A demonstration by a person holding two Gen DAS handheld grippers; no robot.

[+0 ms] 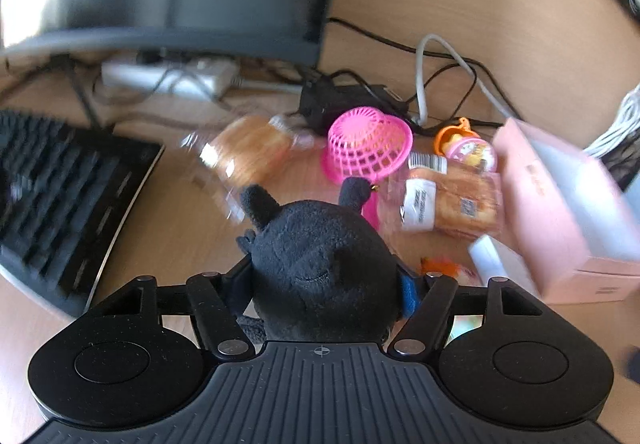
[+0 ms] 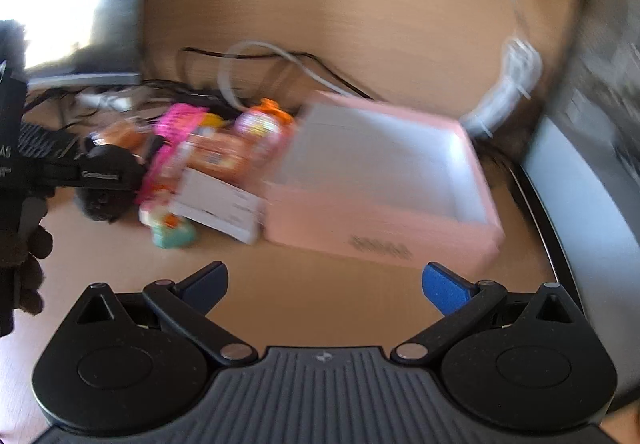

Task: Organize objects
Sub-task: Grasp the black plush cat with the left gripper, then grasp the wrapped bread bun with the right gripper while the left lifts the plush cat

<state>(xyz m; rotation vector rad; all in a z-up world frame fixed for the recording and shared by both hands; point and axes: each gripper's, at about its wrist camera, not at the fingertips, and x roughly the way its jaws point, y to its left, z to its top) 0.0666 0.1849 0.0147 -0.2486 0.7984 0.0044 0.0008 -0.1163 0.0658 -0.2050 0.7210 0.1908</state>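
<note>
Left wrist view: a black keyboard is seen at the left of the desk, then the left tool, whose jaws are closed on a black plush toy. Beyond it lie a wrapped bun, a pink basket on its side, packaged bread and, furthest right, an open pink box. In the right wrist view, the right tool is held open and empty, near the box.
</note>
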